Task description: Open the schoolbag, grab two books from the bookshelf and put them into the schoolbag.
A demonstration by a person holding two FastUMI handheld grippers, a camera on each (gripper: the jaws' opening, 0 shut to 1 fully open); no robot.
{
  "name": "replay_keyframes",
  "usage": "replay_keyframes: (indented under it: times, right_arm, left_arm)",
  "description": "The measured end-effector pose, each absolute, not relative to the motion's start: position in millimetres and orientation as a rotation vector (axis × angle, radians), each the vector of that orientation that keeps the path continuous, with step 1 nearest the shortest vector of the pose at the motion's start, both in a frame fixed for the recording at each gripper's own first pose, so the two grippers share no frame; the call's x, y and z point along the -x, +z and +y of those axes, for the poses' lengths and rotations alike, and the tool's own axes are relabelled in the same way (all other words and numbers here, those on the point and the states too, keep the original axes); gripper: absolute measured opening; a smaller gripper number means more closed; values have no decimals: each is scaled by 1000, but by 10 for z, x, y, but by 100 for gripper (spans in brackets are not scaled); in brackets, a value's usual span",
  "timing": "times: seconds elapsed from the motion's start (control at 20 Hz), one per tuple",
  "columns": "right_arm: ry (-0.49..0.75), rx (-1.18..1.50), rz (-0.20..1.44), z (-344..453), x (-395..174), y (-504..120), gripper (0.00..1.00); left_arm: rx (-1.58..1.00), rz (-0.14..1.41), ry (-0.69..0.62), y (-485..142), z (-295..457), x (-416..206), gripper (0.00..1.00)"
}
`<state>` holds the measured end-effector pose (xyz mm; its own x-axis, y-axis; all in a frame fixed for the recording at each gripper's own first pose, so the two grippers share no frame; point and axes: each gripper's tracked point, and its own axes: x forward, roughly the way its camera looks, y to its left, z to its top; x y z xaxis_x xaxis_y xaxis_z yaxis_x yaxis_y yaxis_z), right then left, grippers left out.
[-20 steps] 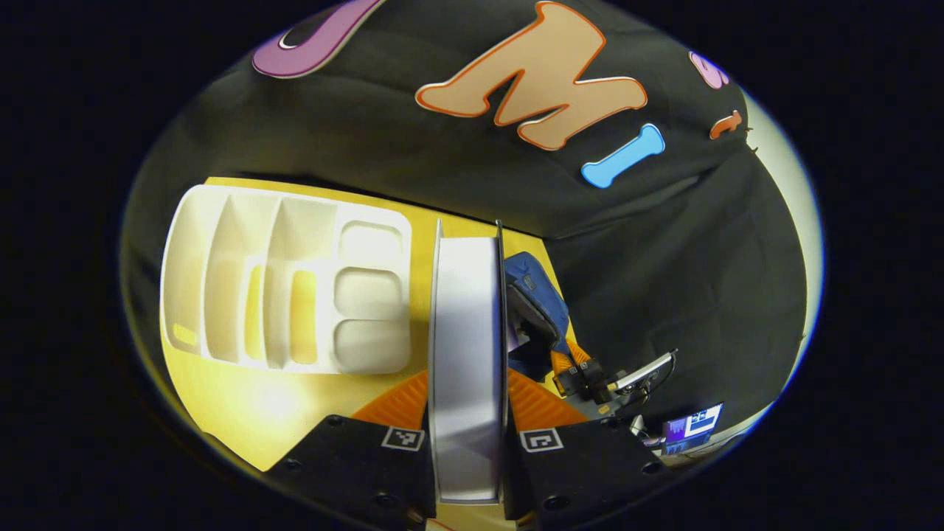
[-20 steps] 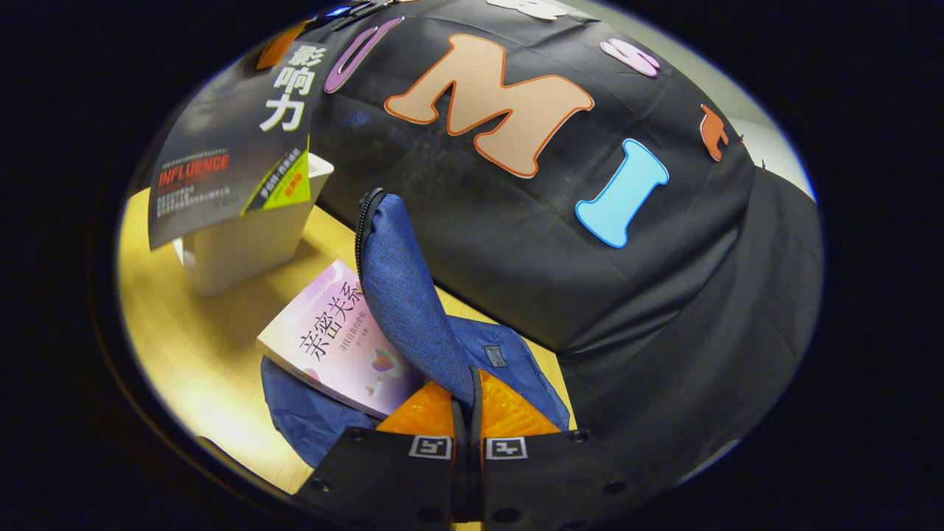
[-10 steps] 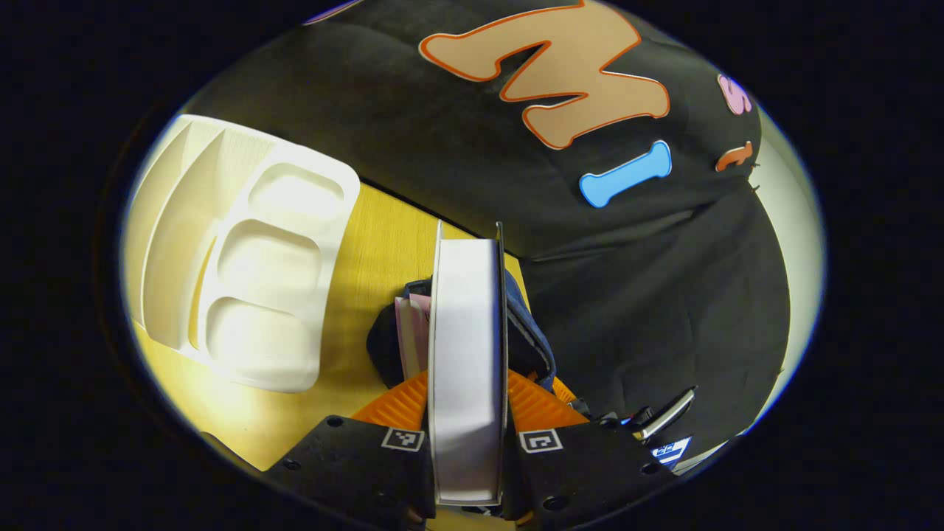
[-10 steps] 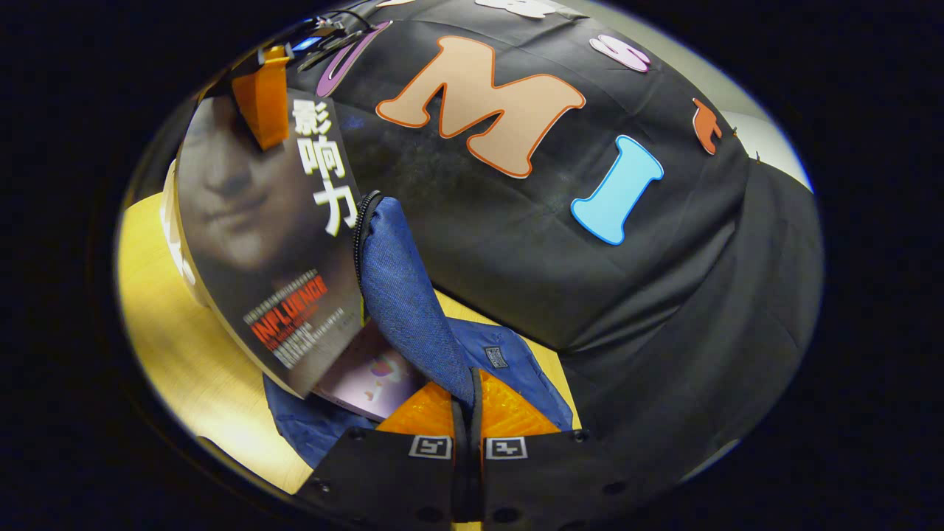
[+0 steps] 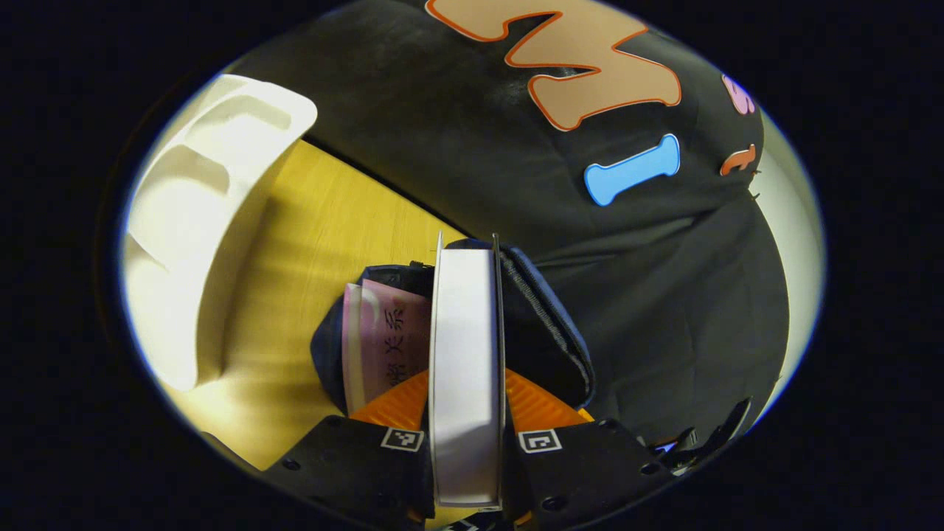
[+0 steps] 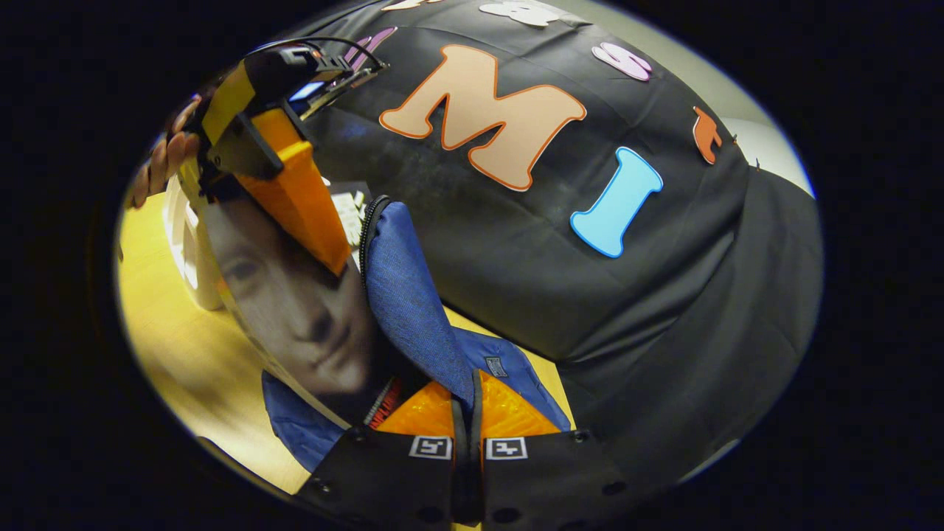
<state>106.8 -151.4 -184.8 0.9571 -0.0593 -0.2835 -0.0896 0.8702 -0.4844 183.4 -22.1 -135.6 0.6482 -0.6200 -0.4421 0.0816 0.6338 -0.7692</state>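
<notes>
Two books sit at the mouth of the blue schoolbag [image 6: 413, 295], which lies open on the yellow tabletop [image 5: 295, 243]. From my left gripper view, the left gripper [image 5: 466, 413] is clamped on the thick book [image 5: 464, 354], both orange fingers pressing its covers, page edge facing me and its far end down in the bag's opening. Just beside it, a pink book [image 5: 383, 339] already lies inside the bag. In my right gripper view, my right gripper [image 6: 468, 413] is closed tight on the bag's blue flap [image 6: 409, 295], holding it upright so the zipper edge stands clear. There I see the thick book's dark cover [image 6: 295, 310] leaning against that flap, with the left gripper's orange finger [image 6: 295, 199] on it and a hand [image 6: 158, 158] behind. A white bookshelf [image 5: 199, 221] stands near on the tabletop, apart from the bag.
</notes>
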Motion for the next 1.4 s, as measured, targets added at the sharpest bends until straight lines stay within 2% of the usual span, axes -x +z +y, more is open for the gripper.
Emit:
replay_keyframes:
  times: [0.1, 0.15, 0.2, 0.3, 0.4, 0.45, 0.5, 0.7, 0.75, 0.8, 0.85, 0.95, 1.0, 1.05, 1.1, 1.2, 1.25, 1.3, 1.4]
  right_arm:
    - [16, 512, 293, -1501, -1054, -1859, 3]
    - [19, 508, 291, -1491, -1064, -1857, 6]
    - [21, 506, 290, -1473, -1081, -1857, 3]
    - [32, 508, 286, -1434, -1082, -1855, 6]
    - [40, 515, 284, -1420, -1083, -1859, 6]
    - [42, 514, 283, -1417, -1088, -1855, 3]
    - [43, 512, 282, -1412, -1097, -1855, 6]
    - [48, 510, 286, -1386, -1110, -1875, 0]
    - [47, 512, 288, -1385, -1117, -1882, 3]
    - [47, 514, 290, -1388, -1127, -1887, 0]
    - [48, 516, 288, -1392, -1134, -1882, 3]
    - [48, 518, 290, -1396, -1148, -1875, 0]
    - [47, 514, 291, -1407, -1161, -1880, 3]
    - [43, 511, 291, -1419, -1162, -1873, 3]
    - [38, 509, 289, -1428, -1168, -1852, 3]
    - [32, 495, 295, -1459, -1164, -1849, 3]
    - [35, 486, 300, -1459, -1156, -1862, 0]
    - [39, 485, 303, -1437, -1154, -1868, 3]
    - [45, 492, 304, -1410, -1148, -1870, 3]
  left_arm:
    - [830, 748, -444, -1451, -322, -1909, 32]
    - [852, 735, -437, -1494, -360, -1955, 33]
    - [866, 724, -433, -1539, -395, -1992, 32]
    - [884, 708, -433, -1628, -458, -2066, 32]
    - [892, 701, -437, -1704, -520, -2136, 32]
    - [891, 702, -441, -1738, -548, -2167, 32]
    - [890, 705, -443, -1790, -594, -2196, 32]
    - [911, 721, -448, -1943, -812, -2284, 34]
    - [914, 724, -449, -1965, -857, -2291, 34]
    - [912, 727, -450, -1970, -877, -2292, 32]
    - [902, 724, -448, -1958, -878, -2293, 33]
    - [871, 717, -454, -1921, -869, -2280, 35]
    - [860, 710, -460, -1880, -877, -2268, 36]
    - [848, 693, -463, -1800, -818, -2241, 43]
    - [836, 680, -464, -1757, -768, -2226, 36]
    - [816, 667, -450, -1668, -609, -2163, 63]
    - [805, 671, -439, -1663, -511, -2118, 69]
    - [778, 673, -425, -1628, -390, -2048, 86]
    - [709, 657, -390, -1552, -162, -1932, 94]
